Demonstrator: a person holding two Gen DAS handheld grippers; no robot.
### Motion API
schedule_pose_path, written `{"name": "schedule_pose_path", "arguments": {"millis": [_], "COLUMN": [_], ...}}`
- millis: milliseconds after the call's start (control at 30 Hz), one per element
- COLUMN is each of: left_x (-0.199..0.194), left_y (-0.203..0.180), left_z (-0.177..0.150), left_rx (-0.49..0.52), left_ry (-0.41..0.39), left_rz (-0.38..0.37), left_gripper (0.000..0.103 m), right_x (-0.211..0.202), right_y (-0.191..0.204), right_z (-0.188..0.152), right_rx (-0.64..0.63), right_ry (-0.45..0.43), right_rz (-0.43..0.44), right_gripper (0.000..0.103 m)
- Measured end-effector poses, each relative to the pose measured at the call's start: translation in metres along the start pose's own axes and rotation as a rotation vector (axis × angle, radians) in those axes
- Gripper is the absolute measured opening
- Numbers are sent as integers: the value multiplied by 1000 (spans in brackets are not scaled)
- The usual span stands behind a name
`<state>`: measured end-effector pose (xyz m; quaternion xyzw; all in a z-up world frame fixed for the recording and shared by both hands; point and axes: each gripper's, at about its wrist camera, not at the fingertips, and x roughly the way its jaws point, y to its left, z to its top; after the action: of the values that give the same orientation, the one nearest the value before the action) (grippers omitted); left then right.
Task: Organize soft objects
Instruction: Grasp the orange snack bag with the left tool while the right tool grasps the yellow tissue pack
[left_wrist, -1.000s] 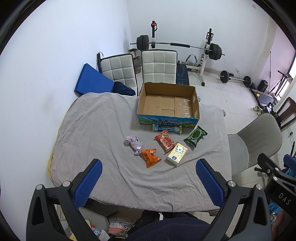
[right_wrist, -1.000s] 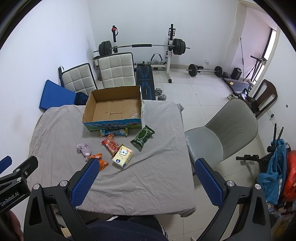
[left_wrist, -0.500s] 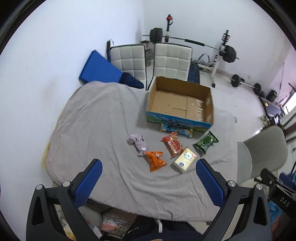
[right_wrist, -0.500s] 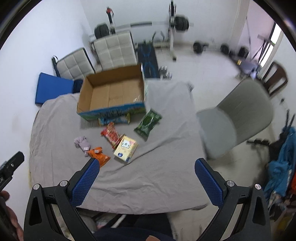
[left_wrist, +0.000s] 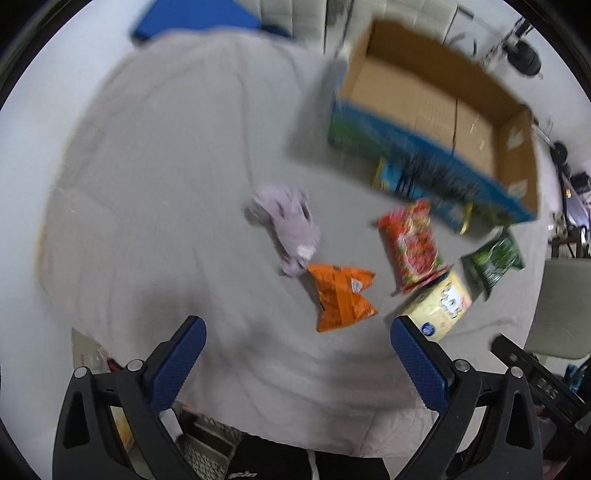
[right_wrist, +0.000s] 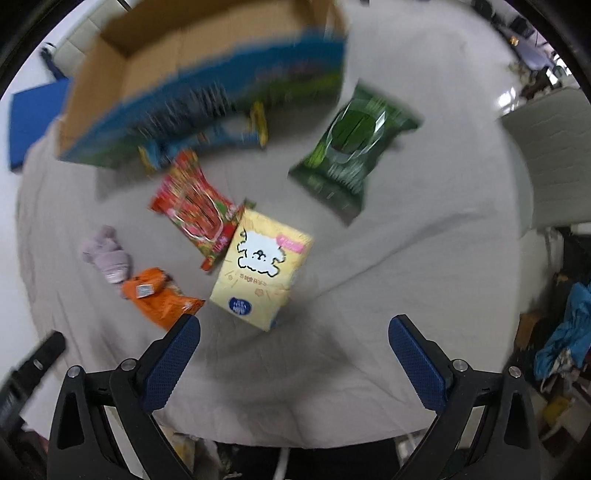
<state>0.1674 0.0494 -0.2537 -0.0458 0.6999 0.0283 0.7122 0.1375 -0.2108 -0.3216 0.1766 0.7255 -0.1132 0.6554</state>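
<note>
Hovering over the grey-sheeted table (left_wrist: 147, 184), we've got both grippers spread wide with nothing in them. Our left gripper (left_wrist: 297, 334) hangs above the near edge, closest to the orange snack bag (left_wrist: 341, 295), which touches the crumpled lilac cloth (left_wrist: 288, 225) just beyond it. Our right gripper (right_wrist: 293, 332) sits nearest the yellow tissue pack (right_wrist: 260, 273); the red snack bag (right_wrist: 195, 208) lies just left of that pack and seems to tuck under its corner. The green packet (right_wrist: 352, 147) is off on its own to the right. At the far side the open cardboard box (right_wrist: 155, 59) looks empty, with a blue packet (left_wrist: 400, 177) against its front wall. Everything's pretty motion-blurred.
</note>
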Motion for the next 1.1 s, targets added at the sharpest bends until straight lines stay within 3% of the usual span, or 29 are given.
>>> {"name": "schedule_pose_path", "arguments": {"millis": [200, 267, 367, 467, 533, 567, 600, 867, 1100], "left_x": [95, 113, 131, 138, 137, 136, 130, 92, 25], "left_y": [-8, -9, -14, -20, -24, -26, -29, -52, -82], "left_z": [6, 6, 4, 2, 1, 1, 2, -4, -31], "left_rx": [-46, -51, -37, -17, -9, -11, -9, 79, 137], "left_ry": [188, 215, 224, 215, 203, 200, 199, 140, 55], "left_rz": [-38, -60, -56, -70, -81, -89, -87, 10, 39], "left_gripper": [92, 91, 81, 73, 65, 52, 49, 41, 40], "right_x": [69, 84, 105, 118, 121, 123, 125, 113, 81], "right_y": [20, 25, 30, 30, 28, 27, 26, 3, -19], "right_z": [16, 20, 24, 28, 29, 29, 28, 17, -11], "right_rx": [61, 70, 73, 71, 67, 69, 64, -12, -96], "right_ry": [98, 118, 144, 158, 163, 164, 162, 129, 61], "right_rz": [34, 35, 21, 16, 18, 22, 24, 24, 78], "right_gripper": [98, 89, 79, 75, 74, 73, 72, 69, 68]}}
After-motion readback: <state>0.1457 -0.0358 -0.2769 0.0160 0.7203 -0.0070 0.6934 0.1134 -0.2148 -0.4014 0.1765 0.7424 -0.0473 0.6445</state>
